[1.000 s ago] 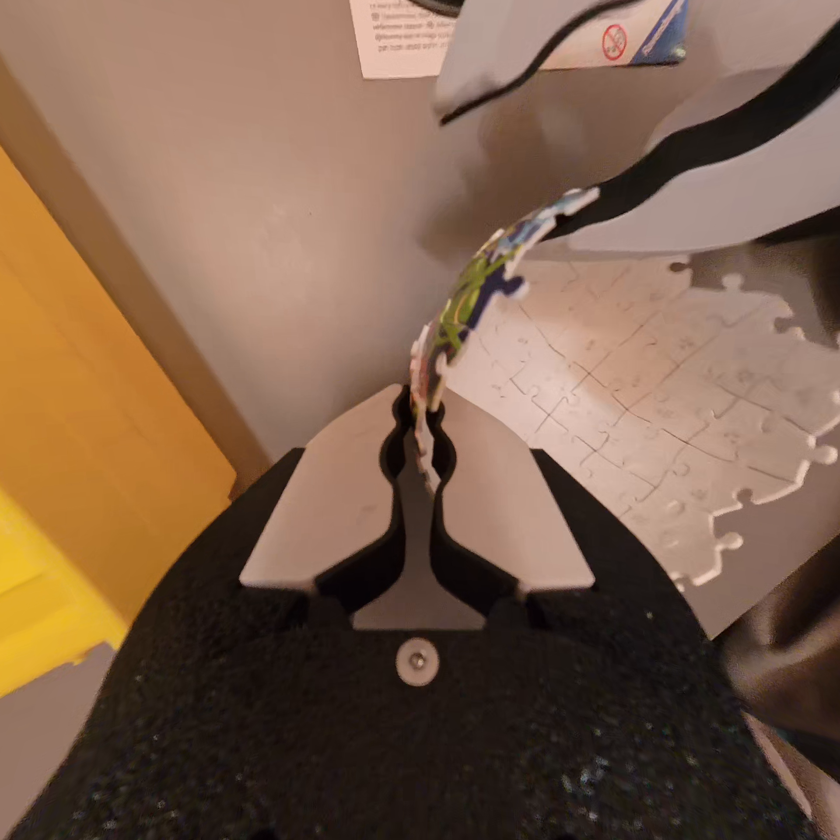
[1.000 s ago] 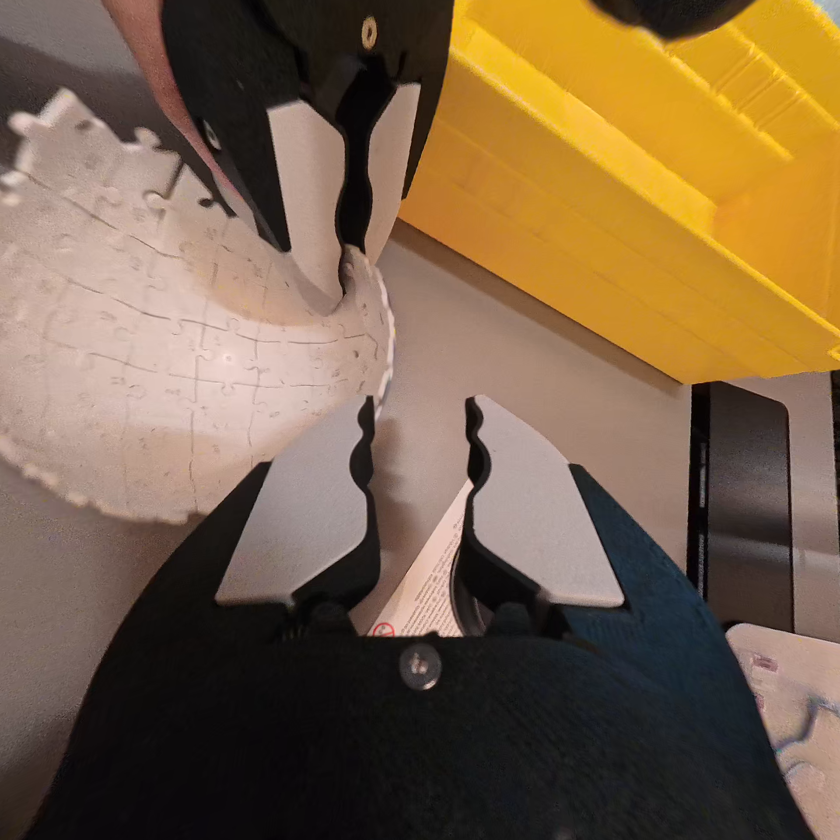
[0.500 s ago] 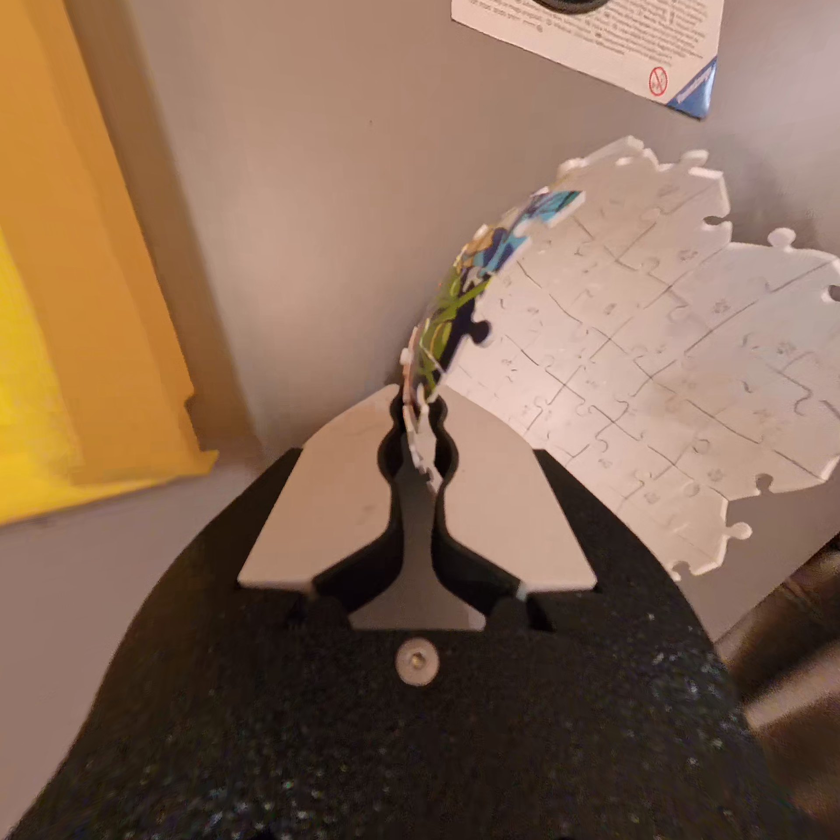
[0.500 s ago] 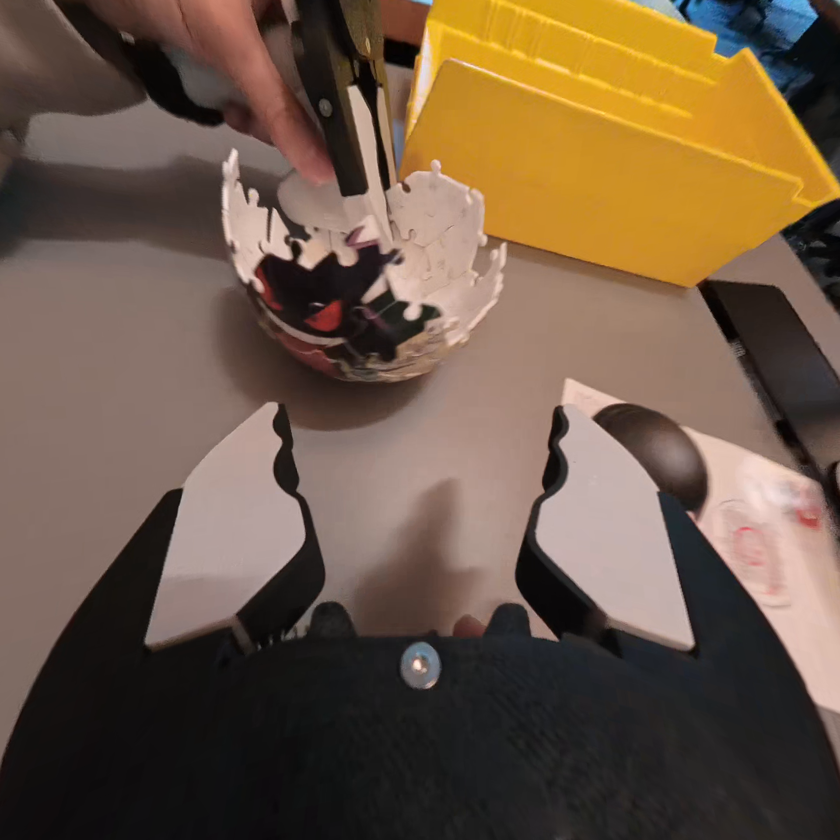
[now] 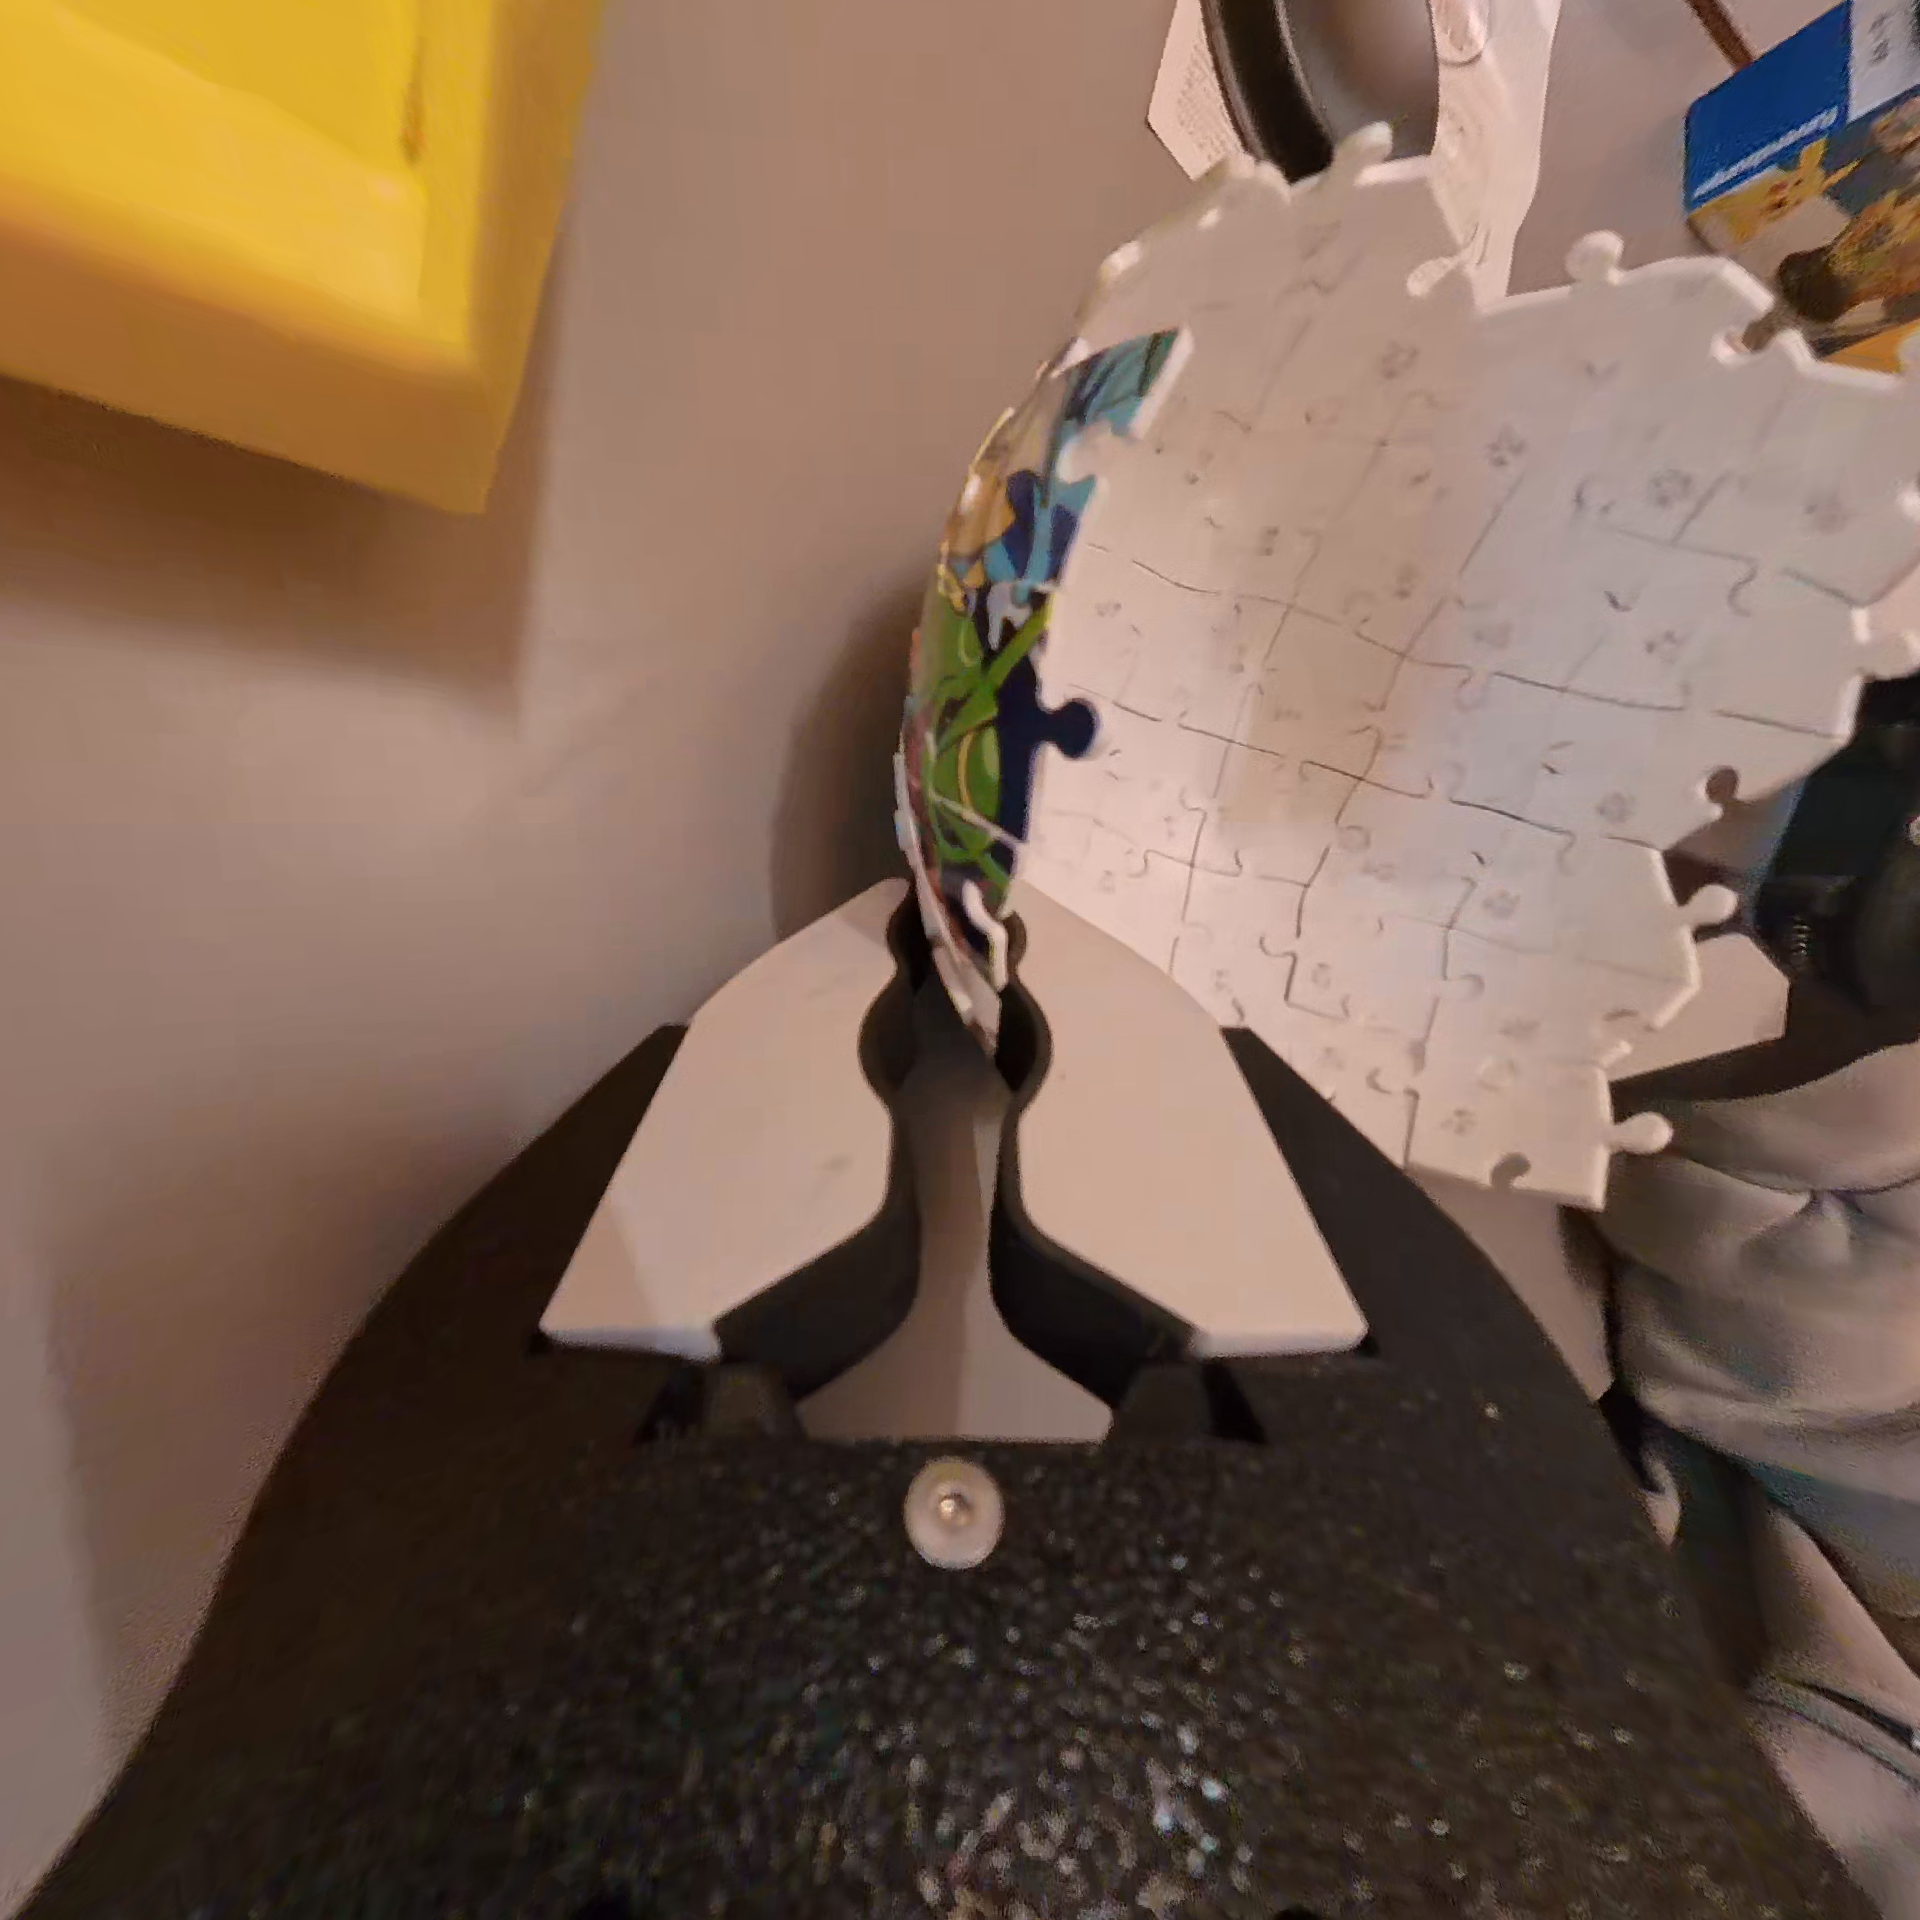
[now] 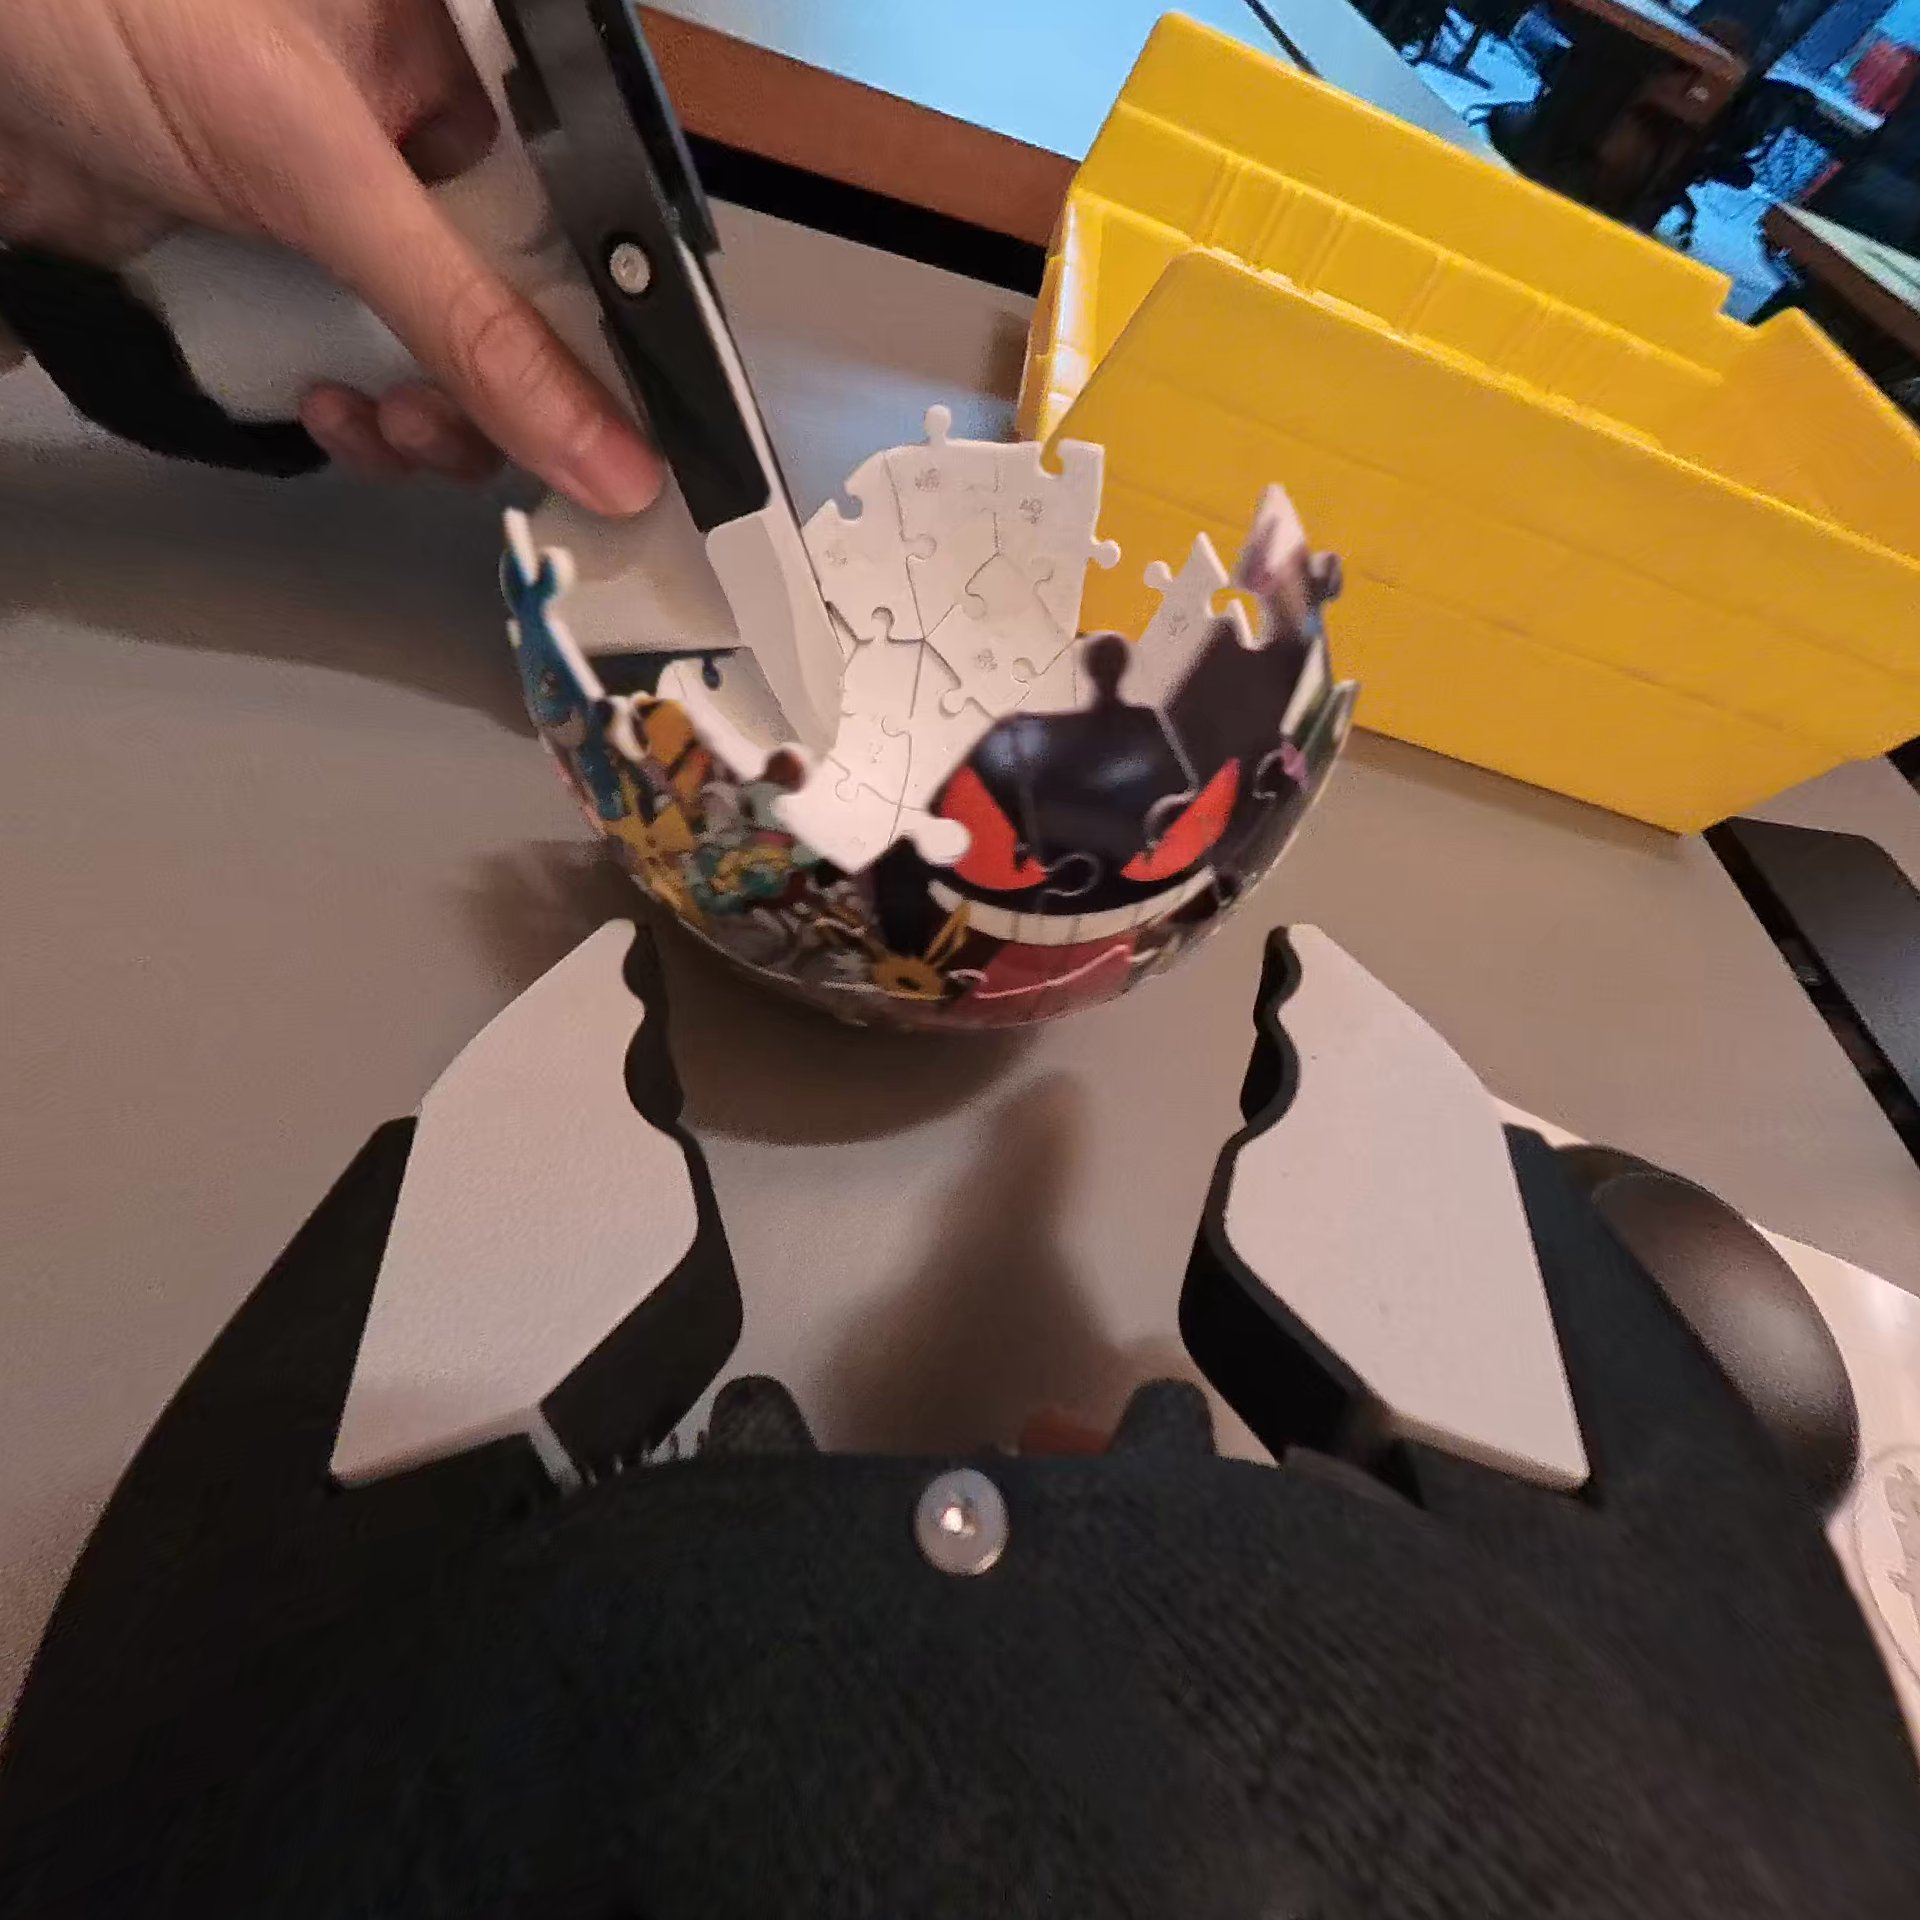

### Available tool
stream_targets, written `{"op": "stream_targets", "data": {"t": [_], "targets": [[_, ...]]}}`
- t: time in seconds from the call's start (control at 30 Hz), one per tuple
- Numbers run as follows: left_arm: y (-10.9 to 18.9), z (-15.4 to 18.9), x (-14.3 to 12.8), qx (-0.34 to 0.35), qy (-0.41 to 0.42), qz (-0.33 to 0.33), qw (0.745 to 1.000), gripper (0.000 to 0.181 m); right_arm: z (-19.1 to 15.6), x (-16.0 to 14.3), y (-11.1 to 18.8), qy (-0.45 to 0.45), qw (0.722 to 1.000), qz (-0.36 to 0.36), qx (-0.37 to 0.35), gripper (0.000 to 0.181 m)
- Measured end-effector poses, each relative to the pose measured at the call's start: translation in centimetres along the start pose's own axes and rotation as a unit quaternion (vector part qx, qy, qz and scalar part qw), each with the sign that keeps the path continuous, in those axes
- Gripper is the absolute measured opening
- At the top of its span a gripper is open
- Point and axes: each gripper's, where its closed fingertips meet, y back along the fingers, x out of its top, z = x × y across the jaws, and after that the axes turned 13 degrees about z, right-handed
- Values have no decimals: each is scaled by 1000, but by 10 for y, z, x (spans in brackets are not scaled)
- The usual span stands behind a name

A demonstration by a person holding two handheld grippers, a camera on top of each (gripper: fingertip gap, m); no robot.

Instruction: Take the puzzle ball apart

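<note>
While the left unit keeps its pinch, the changes since half a second back are small.

Change, right view: the puzzle ball [image 6: 935,769] fills more of the frame and sits closer to the fingertips; the jaw gap looks the same.
Change, left view: the yellow bin [image 5: 249,208] has shifted to the top-left corner; a blue box [image 5: 1808,177] now shows top right; the white inner face of the shell takes up more of the view.
Left hand-held gripper [image 5: 961,935]: narrow, clamped on the shell's rim; one finger sits on the printed outer face, the other on the white inner face. In the right view it comes down from above into the open top, a person's hand [image 6: 270,208] around it.
Right hand-held gripper [image 6: 961,971]: wide, nothing between the fingers; it hangs above the counter [image 6: 260,831], tips just short of the ball's near side, not touching.
Ball state: a half shell, open side up, jagged rim with tabs standing proud, sitting on the counter.
Ball place: toward the far edge of the counter, just beside the yellow bin [image 6: 1455,520], which lies toward the far right corner.
Ball vs right fingertips: centred ahead of the gap, a bit beyond it.
Near right corner: a dark domed object [image 6: 1745,1320] on a white sheet; what it is I cannot tell.
</note>
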Motion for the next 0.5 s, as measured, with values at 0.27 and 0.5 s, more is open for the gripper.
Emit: {"op": "stream_targets", "data": {"t": [0.27,0.5], "targets": [[0,-1,-2,-31,42,21,998,7,-6,10,-15,17,998,32,52,123],[1,-2,-1,-54,67,27,996,7,-4,1,-26,103,993,14,58,138]]}}
